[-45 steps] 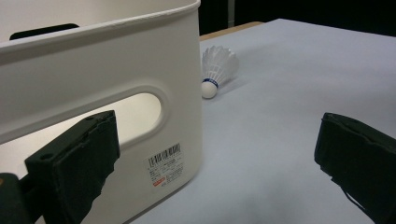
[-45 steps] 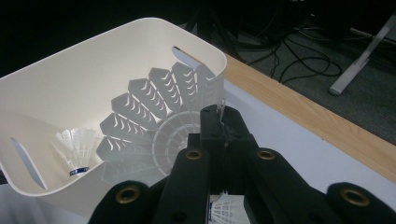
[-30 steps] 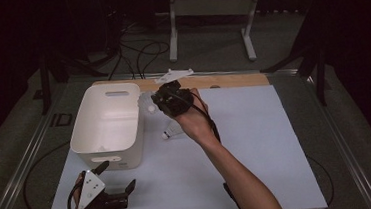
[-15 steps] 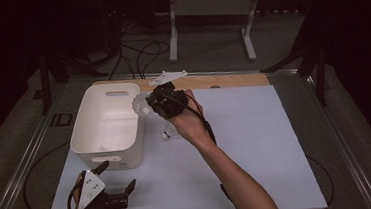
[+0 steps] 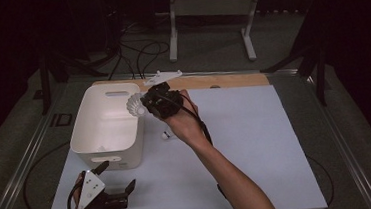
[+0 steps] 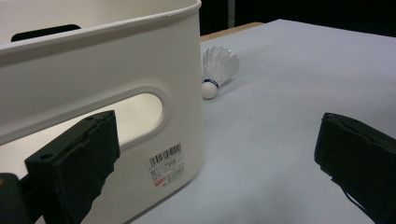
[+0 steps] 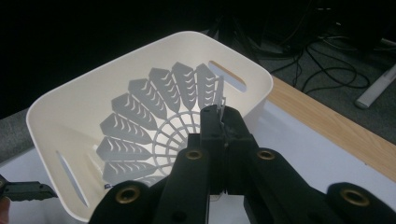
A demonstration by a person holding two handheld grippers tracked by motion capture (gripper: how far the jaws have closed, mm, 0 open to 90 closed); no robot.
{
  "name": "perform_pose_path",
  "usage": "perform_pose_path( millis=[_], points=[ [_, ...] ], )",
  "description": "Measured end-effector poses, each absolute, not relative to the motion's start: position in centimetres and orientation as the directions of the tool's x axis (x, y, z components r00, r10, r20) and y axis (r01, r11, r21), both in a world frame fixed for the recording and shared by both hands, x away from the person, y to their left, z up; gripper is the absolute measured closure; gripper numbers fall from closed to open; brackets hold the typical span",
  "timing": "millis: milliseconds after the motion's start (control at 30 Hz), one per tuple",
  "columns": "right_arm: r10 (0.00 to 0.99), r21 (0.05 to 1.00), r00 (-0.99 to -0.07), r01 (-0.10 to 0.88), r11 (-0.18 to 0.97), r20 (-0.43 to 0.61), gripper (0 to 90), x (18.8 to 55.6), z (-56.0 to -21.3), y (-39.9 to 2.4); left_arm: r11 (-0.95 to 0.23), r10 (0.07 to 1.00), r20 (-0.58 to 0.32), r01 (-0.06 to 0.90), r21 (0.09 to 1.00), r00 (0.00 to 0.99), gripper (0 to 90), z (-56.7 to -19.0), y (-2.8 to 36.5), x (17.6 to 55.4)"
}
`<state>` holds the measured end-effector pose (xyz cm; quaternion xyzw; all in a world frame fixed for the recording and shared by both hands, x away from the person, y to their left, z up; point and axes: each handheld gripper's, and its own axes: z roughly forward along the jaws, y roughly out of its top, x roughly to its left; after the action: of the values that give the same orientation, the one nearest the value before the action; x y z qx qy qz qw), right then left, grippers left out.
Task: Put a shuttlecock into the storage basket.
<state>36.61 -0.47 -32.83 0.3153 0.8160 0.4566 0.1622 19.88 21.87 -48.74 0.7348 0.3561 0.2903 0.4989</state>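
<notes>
- Tabletop — white sheet, wooden strip along the far edge.
- White plastic bin stands on its left part.
- Right hand-held gripper is clenched on a white shuttlecock, held over the bin's right rim.
- Left hand-held gripper, jaws spread wide, sits near the bin's front.
- Second shuttlecock lies on the tabletop — just beside the bin.
</notes>
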Motion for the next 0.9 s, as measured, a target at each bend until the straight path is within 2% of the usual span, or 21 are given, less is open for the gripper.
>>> perform_pose_path(
  millis=[900],
  points=[
    [0.616,0.845,-0.787,0.354,0.401,0.038,89.4,36.2,-32.9,1.7,-0.245,0.812,0.068,0.234,0.941,0.579,0.8,-48.8,21.8,19.9]
  ],
)
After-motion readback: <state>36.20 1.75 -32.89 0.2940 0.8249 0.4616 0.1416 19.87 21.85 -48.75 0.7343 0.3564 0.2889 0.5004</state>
